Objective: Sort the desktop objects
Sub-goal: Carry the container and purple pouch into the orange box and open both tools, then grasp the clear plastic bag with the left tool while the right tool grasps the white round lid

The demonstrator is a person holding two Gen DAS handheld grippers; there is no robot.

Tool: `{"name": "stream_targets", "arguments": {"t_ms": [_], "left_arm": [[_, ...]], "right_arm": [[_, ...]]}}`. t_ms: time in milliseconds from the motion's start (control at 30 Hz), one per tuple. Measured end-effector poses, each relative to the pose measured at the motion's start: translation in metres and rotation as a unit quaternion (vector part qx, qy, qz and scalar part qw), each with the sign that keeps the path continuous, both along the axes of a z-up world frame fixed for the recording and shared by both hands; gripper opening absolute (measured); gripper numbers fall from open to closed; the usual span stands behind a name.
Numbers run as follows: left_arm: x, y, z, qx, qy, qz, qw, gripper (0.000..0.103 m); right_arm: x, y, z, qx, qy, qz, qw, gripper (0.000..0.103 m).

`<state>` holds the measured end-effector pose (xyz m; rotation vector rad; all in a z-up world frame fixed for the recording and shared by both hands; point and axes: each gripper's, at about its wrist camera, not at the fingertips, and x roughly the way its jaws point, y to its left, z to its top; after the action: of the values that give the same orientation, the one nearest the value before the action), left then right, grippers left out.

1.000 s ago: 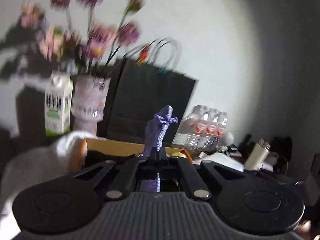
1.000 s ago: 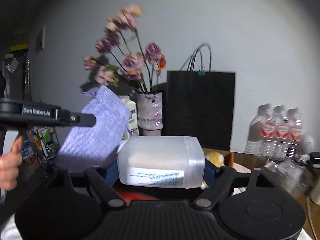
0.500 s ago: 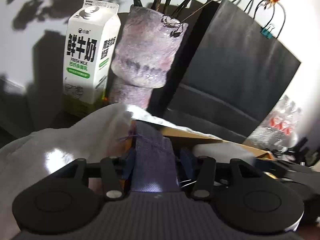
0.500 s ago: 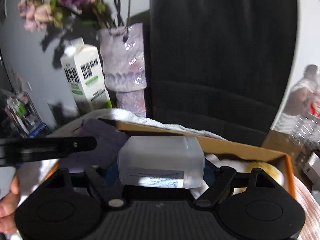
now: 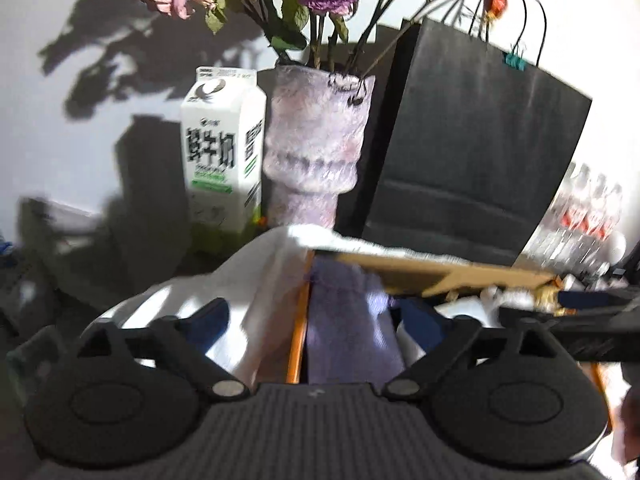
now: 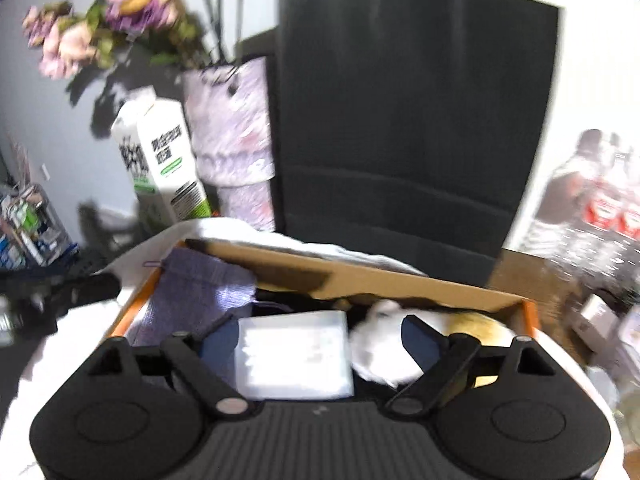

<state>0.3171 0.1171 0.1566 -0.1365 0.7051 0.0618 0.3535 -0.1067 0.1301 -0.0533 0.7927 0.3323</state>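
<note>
Behind the cardboard box (image 6: 400,280) stands a vase (image 6: 232,136). Both grippers, left (image 5: 316,320) and right (image 6: 316,340), have released: pouch (image 6: 192,292) and jar (image 6: 294,354) now lie inside the box, deposited.

The right hand-held gripper (image 6: 316,338) hangs over a box (image 6: 400,284) with its blue fingers (image 6: 420,342) spread wide. A white jar (image 6: 294,354) lies in the box between them, and no finger clearly touches it. A purple pouch (image 6: 192,292) lies at the box's left end. A white fluffy thing (image 6: 384,344) and something yellow (image 6: 480,328) lie at the right. Behind the box stand a black bag (image 6: 412,120), a vase (image 6: 232,136) and a milk carton (image 6: 160,160).
</note>
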Motion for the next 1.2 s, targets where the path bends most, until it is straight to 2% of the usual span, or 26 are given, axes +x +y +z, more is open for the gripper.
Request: {"name": "stream_targets", "arguments": {"t_ms": [133,267,400,467,567,667,767,867,933,1033,1133,1200], "left_arm": [[-0.027,-0.013,0.007,0.017,0.019,-0.007,0.9997,0.102],[-0.066,-0.025,0.013,0.025,0.012,-0.007,0.9996,0.103],[-0.129,-0.038,0.013,0.039,-0.027,-0.035,0.9982,0.103],[-0.168,-0.042,0.008,0.032,-0.052,-0.054,0.9966,0.103],[-0.223,-0.047,-0.007,0.029,-0.077,-0.065,0.9945,0.103],[-0.271,-0.051,-0.028,0.023,-0.095,-0.062,0.9933,0.103],[-0.309,-0.059,-0.052,0.016,-0.099,-0.044,0.9940,0.103],[-0.344,-0.069,-0.076,0.007,-0.103,-0.031,0.9942,0.103],[-0.360,-0.074,-0.089,0.001,-0.105,-0.026,0.9941,0.103],[-0.374,-0.085,-0.105,0.012,-0.093,-0.035,0.9950,0.103],[-0.376,-0.093,-0.108,0.025,-0.099,-0.045,0.9937,0.102],[-0.371,-0.094,-0.109,0.018,-0.103,-0.050,0.9933,0.099]], "right_arm": [[-0.026,-0.031,0.011,0.004,0.013,-0.022,1.000,0.092],[-0.063,-0.055,0.014,0.001,0.009,-0.027,1.000,0.092],[-0.123,-0.080,0.012,0.018,-0.016,-0.005,1.000,0.093],[-0.159,-0.090,0.006,0.022,-0.033,0.011,0.999,0.098],[-0.216,-0.103,-0.010,0.031,-0.048,0.040,0.998,0.101],[-0.271,-0.113,-0.031,0.044,-0.063,0.045,0.996,0.101],[-0.321,-0.117,-0.051,0.043,-0.089,0.033,0.995,0.101],[-0.368,-0.121,-0.069,0.044,-0.140,0.005,0.989,0.101],[-0.391,-0.123,-0.082,0.054,-0.163,-0.012,0.985,0.101],[-0.410,-0.121,-0.099,0.048,-0.173,0.004,0.984,0.100],[-0.417,-0.115,-0.104,0.021,-0.198,0.001,0.980,0.100],[-0.414,-0.113,-0.103,0.023,-0.190,0.002,0.981,0.100]]}}
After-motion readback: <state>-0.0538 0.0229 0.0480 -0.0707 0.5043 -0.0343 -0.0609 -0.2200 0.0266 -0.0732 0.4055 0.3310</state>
